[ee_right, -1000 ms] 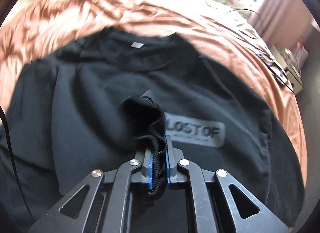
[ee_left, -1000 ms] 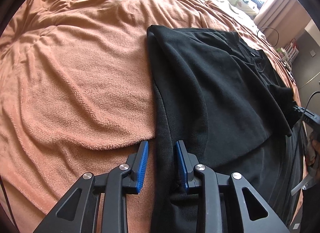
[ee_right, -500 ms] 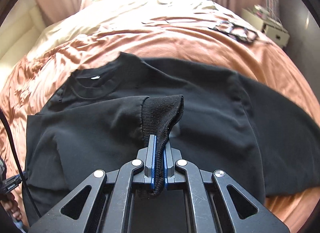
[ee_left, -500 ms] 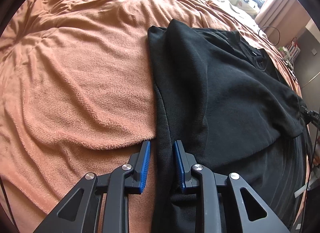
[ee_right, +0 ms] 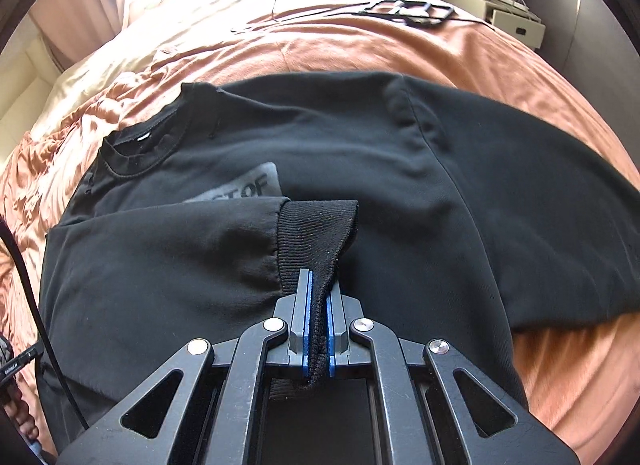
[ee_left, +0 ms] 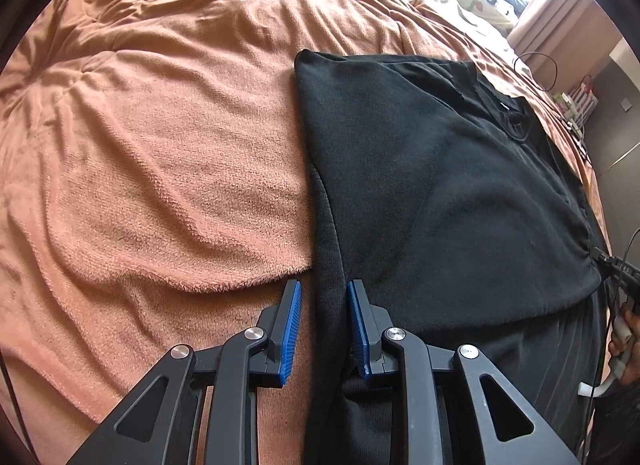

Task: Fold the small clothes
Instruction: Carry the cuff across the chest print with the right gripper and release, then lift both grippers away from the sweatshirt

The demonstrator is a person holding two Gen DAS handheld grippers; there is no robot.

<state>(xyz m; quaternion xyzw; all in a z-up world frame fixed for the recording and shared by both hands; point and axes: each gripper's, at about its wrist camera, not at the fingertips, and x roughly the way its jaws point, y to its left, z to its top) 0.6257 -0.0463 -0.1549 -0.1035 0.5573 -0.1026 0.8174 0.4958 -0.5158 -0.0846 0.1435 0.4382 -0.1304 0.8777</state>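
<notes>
Right gripper (ee_right: 317, 289) pinches the black sweatshirt's (ee_right: 360, 153) ribbed cuff (ee_right: 316, 225); left gripper (ee_left: 322, 301), spread, straddles its hem on the bed (ee_left: 160, 145).

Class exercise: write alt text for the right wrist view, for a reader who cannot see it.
The right gripper is shut on the ribbed cuff of a black sweatshirt, holding that sleeve across its chest. The sweatshirt lies spread on an orange blanket, its other sleeve stretched out to the right.

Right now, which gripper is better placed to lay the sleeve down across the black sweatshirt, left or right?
Right. The right gripper is shut on the ribbed cuff, already above the black sweatshirt chest. The left gripper is open, astride the folded side edge, gripping nothing.
</notes>
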